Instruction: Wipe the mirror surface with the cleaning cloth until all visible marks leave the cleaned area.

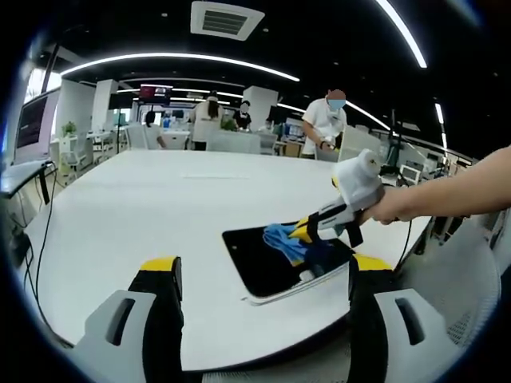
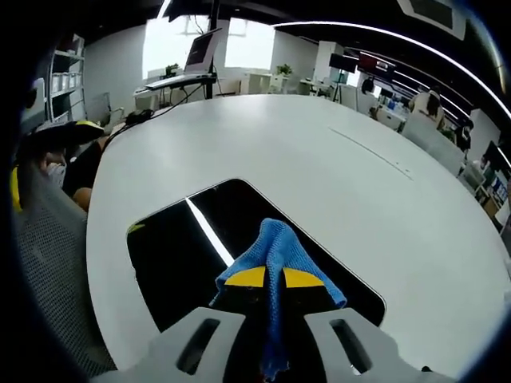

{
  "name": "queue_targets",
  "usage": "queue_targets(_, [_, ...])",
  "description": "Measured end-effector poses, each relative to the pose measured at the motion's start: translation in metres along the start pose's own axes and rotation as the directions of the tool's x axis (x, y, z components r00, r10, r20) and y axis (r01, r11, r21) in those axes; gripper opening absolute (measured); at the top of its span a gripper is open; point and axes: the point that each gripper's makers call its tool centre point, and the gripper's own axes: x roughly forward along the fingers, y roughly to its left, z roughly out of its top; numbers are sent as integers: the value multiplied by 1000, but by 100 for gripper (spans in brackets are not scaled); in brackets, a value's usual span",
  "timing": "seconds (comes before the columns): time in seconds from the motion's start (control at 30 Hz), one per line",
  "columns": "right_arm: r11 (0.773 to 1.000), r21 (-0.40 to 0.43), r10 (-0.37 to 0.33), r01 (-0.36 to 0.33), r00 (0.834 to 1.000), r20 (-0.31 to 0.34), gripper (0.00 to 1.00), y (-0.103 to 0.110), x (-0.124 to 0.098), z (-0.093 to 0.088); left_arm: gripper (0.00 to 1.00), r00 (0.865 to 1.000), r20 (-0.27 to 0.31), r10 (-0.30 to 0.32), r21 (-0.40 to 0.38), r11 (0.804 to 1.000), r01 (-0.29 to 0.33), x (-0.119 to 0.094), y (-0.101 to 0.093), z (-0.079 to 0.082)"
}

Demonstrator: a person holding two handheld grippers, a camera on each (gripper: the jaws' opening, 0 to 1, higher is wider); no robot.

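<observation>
A dark rectangular mirror lies flat on the white table, near its front edge. My right gripper comes in from the right in a person's hand, shut on a blue cleaning cloth that rests on the mirror's far right part. In the right gripper view the cloth is pinched between the yellow-tipped jaws of the right gripper and touches the mirror, which reflects a bright light strip. My left gripper stands wide open just before the mirror, holding nothing.
A mesh chair stands at the table's edge beside the mirror. Several people stand among desks beyond the table's far side. A desk with a monitor sits by the windows. White table surface stretches wide beyond the mirror.
</observation>
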Motion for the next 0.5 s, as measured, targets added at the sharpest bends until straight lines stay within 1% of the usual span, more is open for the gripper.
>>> queue_targets(0.23, [1000,14,-19,19,1000,-8,0,-13,9,5,84,1000,0,0,0,1000,0,0,0,0])
queue_targets(0.37, [1000,-2,-22,22,1000,-16,0,-15,11,8,83,1000,2,1,-1,1000,-1,0,0,0])
queue_targets(0.5, [999,-4,-39,39,999,-20,0,-22,17,11,83,1000,-1,-1,-1,1000,1,0,0,-1])
